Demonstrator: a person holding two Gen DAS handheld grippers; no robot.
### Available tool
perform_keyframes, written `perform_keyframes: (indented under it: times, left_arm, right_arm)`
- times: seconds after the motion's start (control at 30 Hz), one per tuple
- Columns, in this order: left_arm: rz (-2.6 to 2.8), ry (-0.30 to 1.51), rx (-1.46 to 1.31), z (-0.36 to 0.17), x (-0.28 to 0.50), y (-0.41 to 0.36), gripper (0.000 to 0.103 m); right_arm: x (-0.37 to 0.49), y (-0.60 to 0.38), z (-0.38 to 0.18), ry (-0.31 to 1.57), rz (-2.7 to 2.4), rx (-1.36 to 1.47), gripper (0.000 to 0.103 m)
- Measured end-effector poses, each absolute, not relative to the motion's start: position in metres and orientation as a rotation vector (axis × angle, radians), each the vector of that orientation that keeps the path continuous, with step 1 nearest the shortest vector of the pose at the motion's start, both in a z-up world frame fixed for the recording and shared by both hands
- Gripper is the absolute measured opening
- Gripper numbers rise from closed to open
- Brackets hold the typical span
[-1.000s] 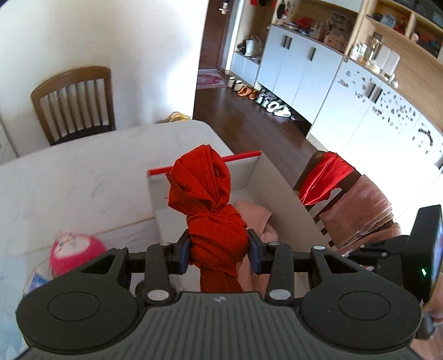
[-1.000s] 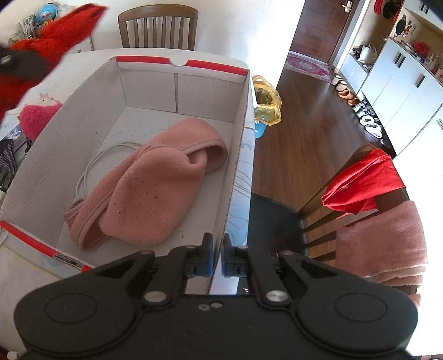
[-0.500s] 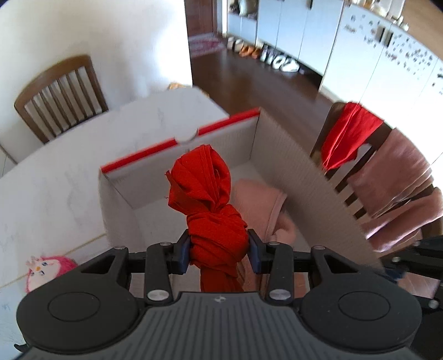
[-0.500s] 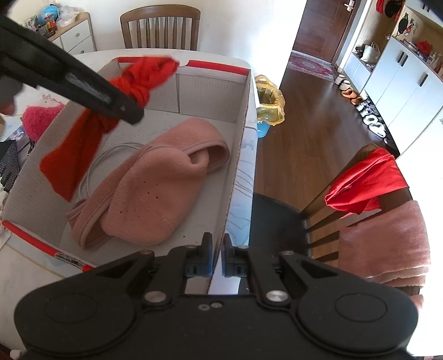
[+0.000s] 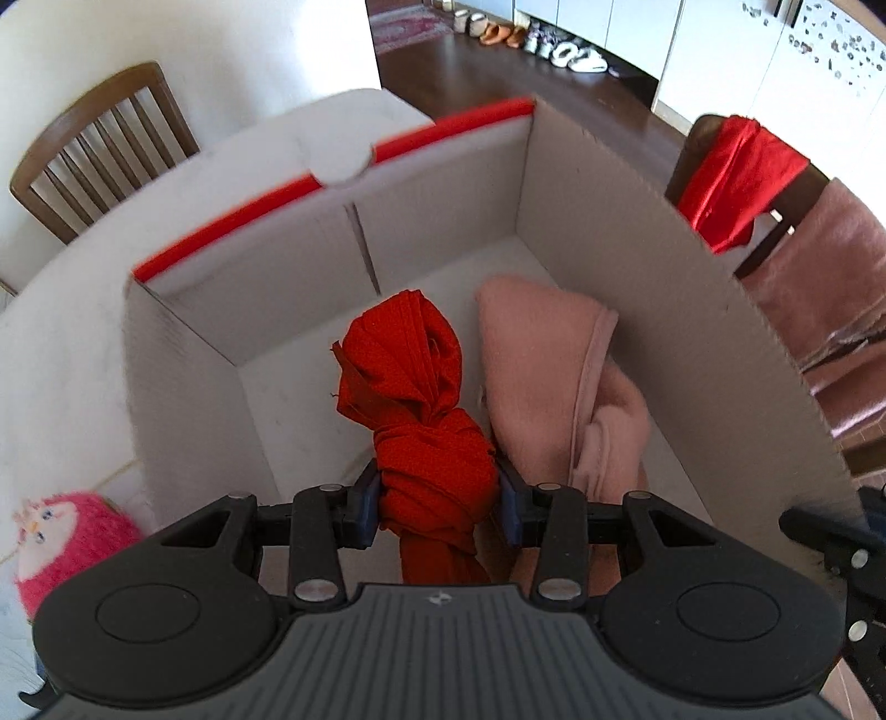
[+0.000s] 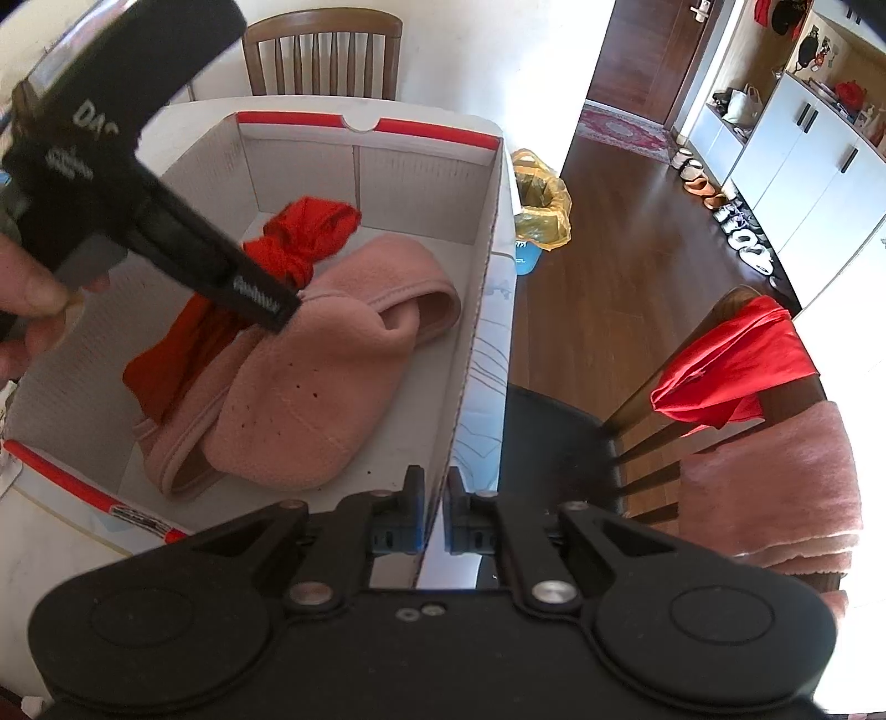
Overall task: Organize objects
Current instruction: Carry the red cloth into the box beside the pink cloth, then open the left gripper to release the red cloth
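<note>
My left gripper (image 5: 437,498) is shut on a knotted red cloth (image 5: 421,387) and holds it low inside the white cardboard box (image 5: 637,266) with red rims. The right wrist view shows that gripper (image 6: 277,293) reaching in from the left, a hand behind it, the red cloth (image 6: 310,227) hanging with its tail on the box floor. A pink fleece garment (image 5: 554,360) lies in the box beside it, and the fleece (image 6: 310,387) fills the middle of the floor. My right gripper (image 6: 434,498) is shut on the box's near right wall (image 6: 476,343).
The box stands on a white marble table (image 5: 66,360). A pink plush toy (image 5: 66,543) lies left of the box. A wooden chair (image 6: 321,50) stands behind the table. Another chair on the right carries a red garment (image 6: 731,360) and a pink towel (image 6: 775,487). A yellow-lined bin (image 6: 542,205) sits on the floor.
My left gripper has come down and forward with the red cloth, from above the box rim to inside the box beside the pink fleece. The right gripper has stayed on the wall.
</note>
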State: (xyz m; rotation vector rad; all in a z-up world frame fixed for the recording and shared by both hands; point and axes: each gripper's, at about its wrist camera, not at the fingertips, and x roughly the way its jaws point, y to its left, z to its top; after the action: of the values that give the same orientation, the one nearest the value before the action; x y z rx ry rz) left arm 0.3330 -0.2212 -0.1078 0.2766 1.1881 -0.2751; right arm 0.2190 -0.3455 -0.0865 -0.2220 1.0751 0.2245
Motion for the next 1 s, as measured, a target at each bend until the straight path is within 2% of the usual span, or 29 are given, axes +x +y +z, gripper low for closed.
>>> perform_keyframes:
  times: [0.27,0.37,0.43,0.5,0.67,1.0]
  left_arm:
    - [-0.276,1.223,0.236,-0.115,0.332,-0.216,0.042]
    - [-0.271,1.246,0.209,-0.118,0.333,-0.215,0.049]
    - [-0.271,1.247,0.201,-0.118,0.333,-0.214,0.059]
    - [-0.27,1.239,0.191,-0.116,0.332,-0.213,0.064]
    - [-0.283,1.208,0.179,-0.105,0.327,-0.214,0.067]
    - [-0.32,1.13,0.186,-0.071,0.307,-0.205,0.068]
  right_arm:
    - [0.219,-0.345,-0.086,1.078,0.22,-0.226,0.005]
    - [0.219,-0.344,-0.086,1.078,0.219,-0.228,0.005]
    - [0.219,-0.345,-0.086,1.079,0.219,-0.228,0.005]
    - [0.219,-0.345,-0.086,1.079,0.219,-0.227,0.005]
    - [0.219,-0.345,-0.086,1.078,0.218,-0.229,0.005]
    - [0.219,-0.345,-0.086,1.079,0.218,-0.229,0.005]
